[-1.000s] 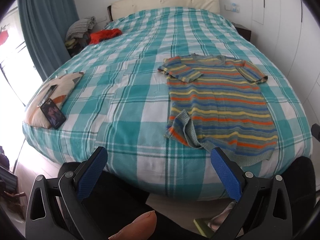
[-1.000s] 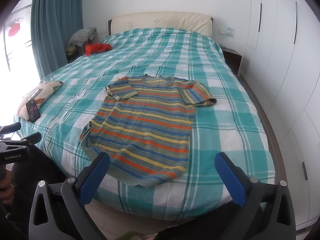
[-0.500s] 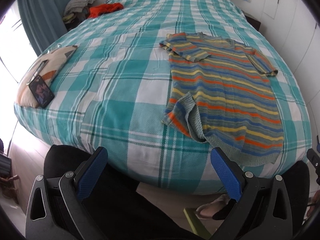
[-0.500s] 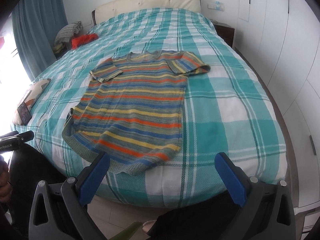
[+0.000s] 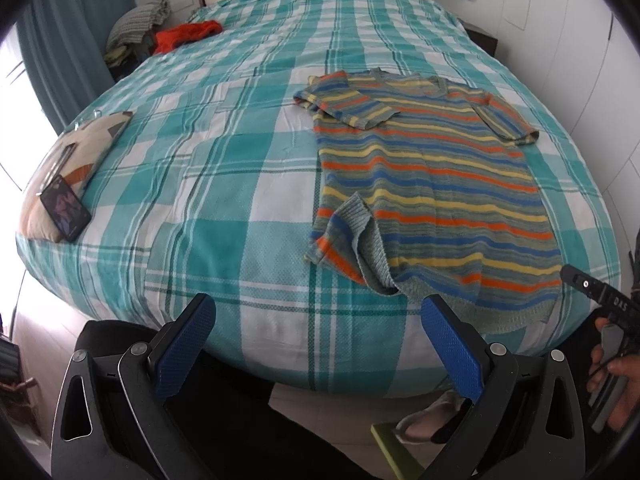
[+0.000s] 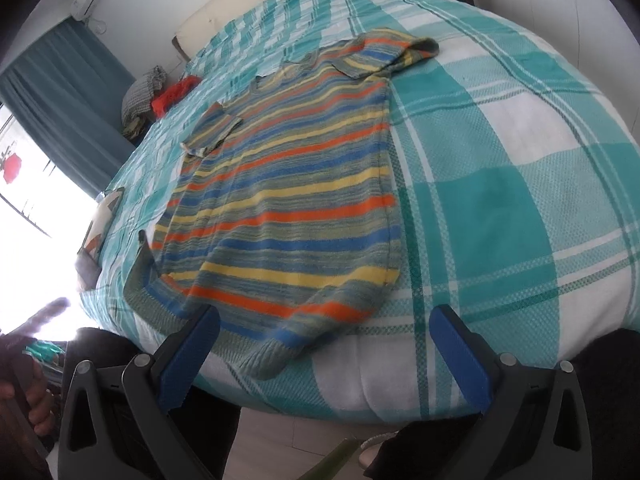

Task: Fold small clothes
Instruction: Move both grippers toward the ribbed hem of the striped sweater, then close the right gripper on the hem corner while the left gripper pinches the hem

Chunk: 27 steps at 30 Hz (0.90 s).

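- Both tools are released and grasp nothing: the left tool hangs at the foot edge of the bed, its two blue fingers spread wide, and the right tool is spread the same way at that edge, just short of the hem.
- One striped sweater lies face up on the bed, on its right half, neck toward the headboard and hem near the foot edge; in the right view the sweater fills the space ahead of the fingers.
- Its lower left corner is flipped over on itself, and both short sleeves are turned in over the chest.
- By my reading it is a soft, light knit: it will drape and sag when lifted, stretch a little, and cling to the checked cover rather than slide. The ribbed hem is thicker, so its two corners are the surest places to pinch; the flipped corner probably needs flattening first.
- Counted: one sweater to fold, two sleeves, two tools.
- Further out, one cushion with one phone on it sits at the bed's left edge, and one orange garment lies at the far left corner beside a heap of clothes I cannot count.
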Each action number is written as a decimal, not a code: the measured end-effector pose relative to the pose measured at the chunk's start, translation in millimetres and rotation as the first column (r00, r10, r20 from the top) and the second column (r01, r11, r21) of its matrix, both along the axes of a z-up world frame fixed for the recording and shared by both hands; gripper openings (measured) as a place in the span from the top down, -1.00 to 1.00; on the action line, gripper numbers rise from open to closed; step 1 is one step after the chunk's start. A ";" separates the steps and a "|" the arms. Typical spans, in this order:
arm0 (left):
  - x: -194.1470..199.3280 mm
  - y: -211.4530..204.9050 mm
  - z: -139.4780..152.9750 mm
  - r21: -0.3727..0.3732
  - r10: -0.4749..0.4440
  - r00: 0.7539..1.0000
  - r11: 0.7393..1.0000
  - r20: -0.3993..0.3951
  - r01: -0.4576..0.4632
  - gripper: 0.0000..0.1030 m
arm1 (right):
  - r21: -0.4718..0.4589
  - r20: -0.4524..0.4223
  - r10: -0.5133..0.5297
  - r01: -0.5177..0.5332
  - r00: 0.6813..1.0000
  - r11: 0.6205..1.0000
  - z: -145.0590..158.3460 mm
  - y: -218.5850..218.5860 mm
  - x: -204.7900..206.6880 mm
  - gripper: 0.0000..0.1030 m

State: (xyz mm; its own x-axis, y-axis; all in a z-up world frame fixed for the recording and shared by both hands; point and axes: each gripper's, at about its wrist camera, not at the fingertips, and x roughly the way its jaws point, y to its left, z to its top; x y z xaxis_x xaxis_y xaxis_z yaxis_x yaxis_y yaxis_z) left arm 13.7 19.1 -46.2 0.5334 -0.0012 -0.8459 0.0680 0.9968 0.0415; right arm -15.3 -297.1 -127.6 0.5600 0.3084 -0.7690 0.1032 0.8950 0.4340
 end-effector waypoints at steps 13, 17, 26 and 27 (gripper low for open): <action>-0.7 16.1 -13.9 -0.009 0.043 0.999 0.999 -0.026 -0.043 -0.99 | 0.598 0.006 0.169 -0.139 0.986 0.790 -35.0 -12.5 35.2 -1.00; 1.0 11.0 -15.6 0.005 0.018 1.000 1.000 -0.017 -0.018 -0.99 | 0.567 -0.060 0.238 -0.163 0.970 0.808 -50.9 2.8 31.4 -0.26; 15.6 40.5 -11.8 -0.092 0.025 1.000 0.995 -0.011 -0.026 -0.99 | 0.109 -0.231 0.194 -0.172 0.953 0.979 -13.8 -11.5 6.2 0.92; 20.3 41.6 -13.9 -0.104 0.025 1.000 0.994 -0.016 -0.026 -0.99 | 0.014 -0.265 0.167 -0.170 0.950 0.985 -11.4 -14.6 4.8 0.92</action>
